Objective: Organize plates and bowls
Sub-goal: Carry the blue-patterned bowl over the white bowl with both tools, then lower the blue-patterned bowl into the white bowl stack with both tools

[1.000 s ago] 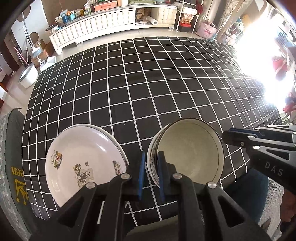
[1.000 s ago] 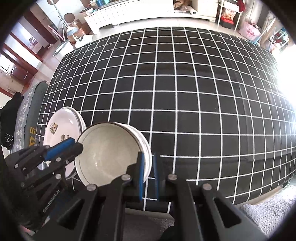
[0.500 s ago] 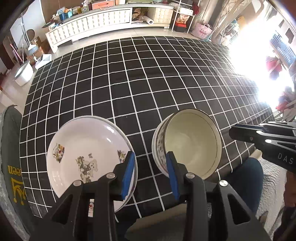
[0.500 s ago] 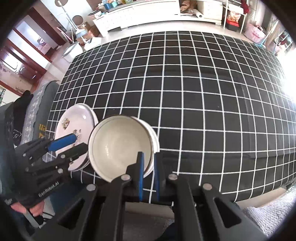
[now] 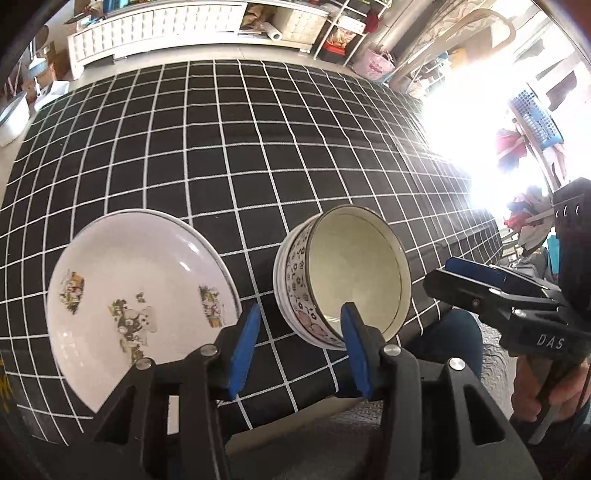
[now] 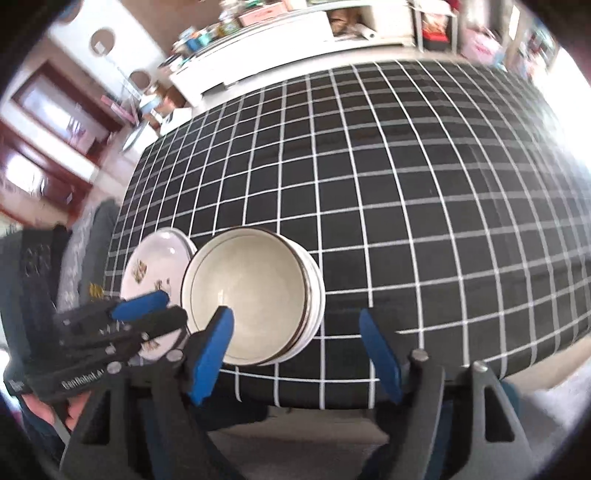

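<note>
**Both grippers spread wide, empty, at the near edge beside the bowls**

The stacked bowls (image 5: 343,284) sit near the front edge of the surface (image 5: 258,147), which is covered in a black cloth with a white grid. The top bowl is cream inside with a dark rim; the outer wall carries a small dark pattern with a pink patch. In the right wrist view the same bowls (image 6: 251,299) show at least two nested rims.

Just left of the bowls lies the plate (image 5: 136,295), white with small printed figures. In the right wrist view the plate (image 6: 155,262) has its edge tucked behind the bowls' rim; whether they touch cannot be told.

The left gripper (image 5: 299,347) has its blue-padded jaws wide apart and holds nothing; one pad lies over the plate's right edge, the other over the near wall of the bowls. Contact cannot be told.

The right gripper (image 6: 295,354) is also spread wide and holds nothing, one pad in front of the near rim of the bowls, the other to their right over the bare cloth.

Far behind the bowls, past the surface, stands a long white cabinet (image 5: 155,22).
</note>
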A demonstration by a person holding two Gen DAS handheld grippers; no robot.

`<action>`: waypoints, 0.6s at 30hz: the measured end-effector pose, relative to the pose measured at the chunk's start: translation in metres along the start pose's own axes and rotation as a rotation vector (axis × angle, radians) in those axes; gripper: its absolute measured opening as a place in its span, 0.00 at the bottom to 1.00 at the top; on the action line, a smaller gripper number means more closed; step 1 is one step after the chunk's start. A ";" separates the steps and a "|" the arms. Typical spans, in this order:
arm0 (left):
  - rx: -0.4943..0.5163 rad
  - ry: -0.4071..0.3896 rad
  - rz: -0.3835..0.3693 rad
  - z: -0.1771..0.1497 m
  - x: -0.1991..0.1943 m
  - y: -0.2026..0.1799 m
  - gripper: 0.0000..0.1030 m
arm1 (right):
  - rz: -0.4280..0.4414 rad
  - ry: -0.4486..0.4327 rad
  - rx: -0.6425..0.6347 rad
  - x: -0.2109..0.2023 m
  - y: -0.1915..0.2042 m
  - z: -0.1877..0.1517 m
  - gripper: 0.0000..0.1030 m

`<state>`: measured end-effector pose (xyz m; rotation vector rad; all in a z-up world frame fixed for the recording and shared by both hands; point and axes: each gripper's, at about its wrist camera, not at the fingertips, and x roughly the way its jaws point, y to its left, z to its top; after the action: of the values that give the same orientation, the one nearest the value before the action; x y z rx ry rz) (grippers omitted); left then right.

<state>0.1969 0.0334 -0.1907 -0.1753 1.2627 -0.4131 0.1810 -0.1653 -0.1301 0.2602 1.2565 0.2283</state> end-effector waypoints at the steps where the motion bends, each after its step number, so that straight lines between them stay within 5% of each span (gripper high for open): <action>1: 0.004 0.005 0.003 0.002 0.003 -0.001 0.41 | 0.012 0.007 0.030 0.005 -0.004 0.001 0.73; 18: 0.090 0.093 -0.017 0.016 0.068 -0.014 0.43 | 0.037 0.076 0.077 0.045 -0.011 0.014 0.73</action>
<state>0.2258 -0.0077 -0.2411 -0.0919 1.3320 -0.4965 0.2081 -0.1628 -0.1702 0.3444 1.3379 0.2237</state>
